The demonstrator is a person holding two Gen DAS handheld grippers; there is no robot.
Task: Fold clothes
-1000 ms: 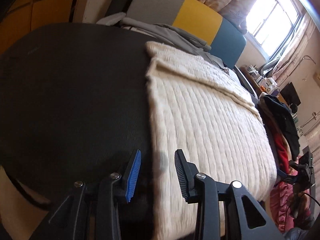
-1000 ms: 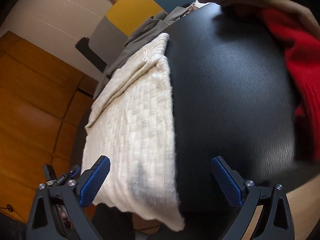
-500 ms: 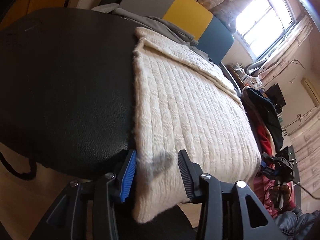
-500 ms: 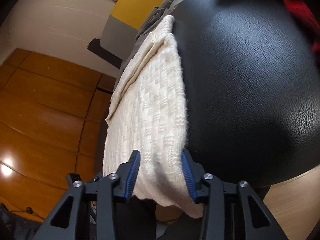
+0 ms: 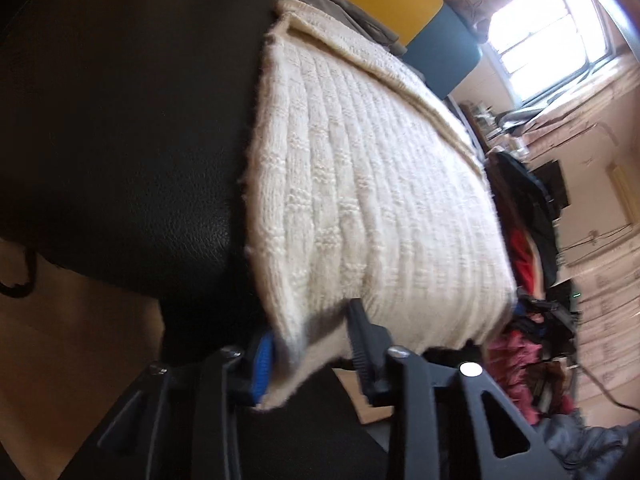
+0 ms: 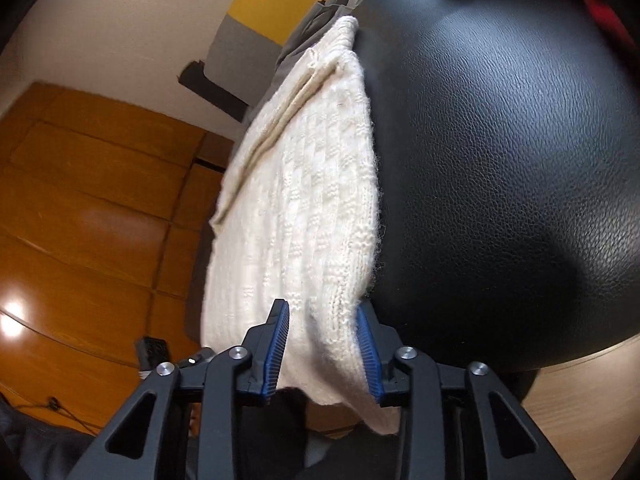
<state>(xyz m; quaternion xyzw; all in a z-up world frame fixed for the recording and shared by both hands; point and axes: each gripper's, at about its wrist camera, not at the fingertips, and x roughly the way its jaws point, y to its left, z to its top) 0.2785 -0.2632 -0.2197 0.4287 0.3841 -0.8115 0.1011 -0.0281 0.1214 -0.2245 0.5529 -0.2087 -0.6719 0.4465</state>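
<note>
Left wrist view is showing one cream sweater (image 5: 372, 184), already folded narrow, lying along the black desk (image 5: 120, 120) with its hem overhanging the near edge. Both claws, left (image 5: 308, 350) and right (image 6: 322, 350), are closing on that hem; the lengthwise fold is remaining.
</note>
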